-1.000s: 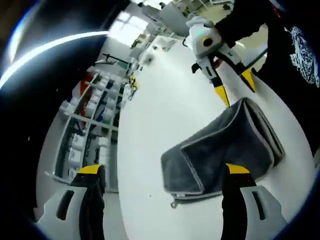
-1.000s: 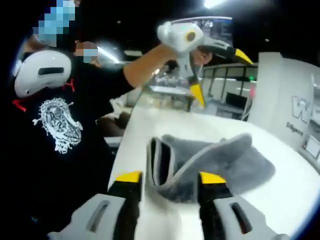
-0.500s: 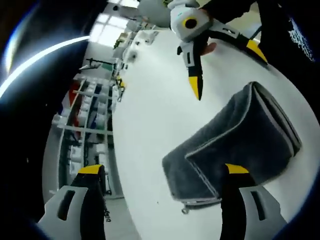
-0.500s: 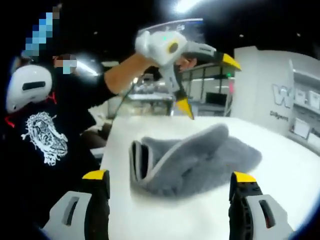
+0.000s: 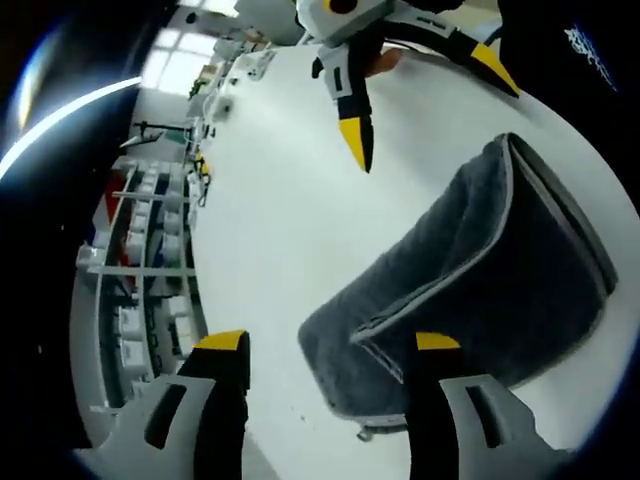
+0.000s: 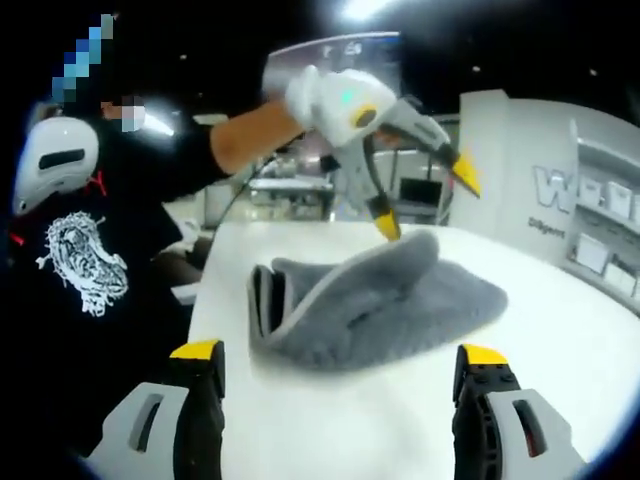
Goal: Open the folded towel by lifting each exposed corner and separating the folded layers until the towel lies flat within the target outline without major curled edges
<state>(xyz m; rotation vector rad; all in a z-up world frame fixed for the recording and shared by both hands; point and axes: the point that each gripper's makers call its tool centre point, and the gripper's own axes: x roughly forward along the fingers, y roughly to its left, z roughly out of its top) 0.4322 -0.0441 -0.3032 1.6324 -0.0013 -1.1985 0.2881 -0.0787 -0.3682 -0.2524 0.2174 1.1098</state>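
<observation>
A folded grey plush towel with a pale stitched hem (image 5: 480,270) lies on a round white tabletop (image 5: 280,220), its layers stacked so that the open fold edges show as a thick stepped end. In the right gripper view the same towel (image 6: 370,310) sits in the middle of the table (image 6: 330,430), humped, with the layered end facing the person in a black printed T-shirt (image 6: 70,270).

The left gripper (image 5: 322,345) shows its two yellow-tipped grey jaws at the bottom of its own view, spread well apart — one jaw over bare table beside the towel, the other over the towel's near edge. Nothing is held between them. In the right gripper view this tool (image 6: 425,205) hangs above the far end of the towel, jaws parted, the lower yellow tip just at the raised top of the cloth; whether it touches cannot be told.

The right gripper (image 6: 335,355) also stands wide open in its own view, both yellow tips low over the table on the near side of the towel, clear of it. From the left gripper view it (image 5: 425,105) hovers above the bare table just beyond the towel's far side, jaws apart.

Shelving with white bins (image 5: 140,260) lies beyond the table's edge.
</observation>
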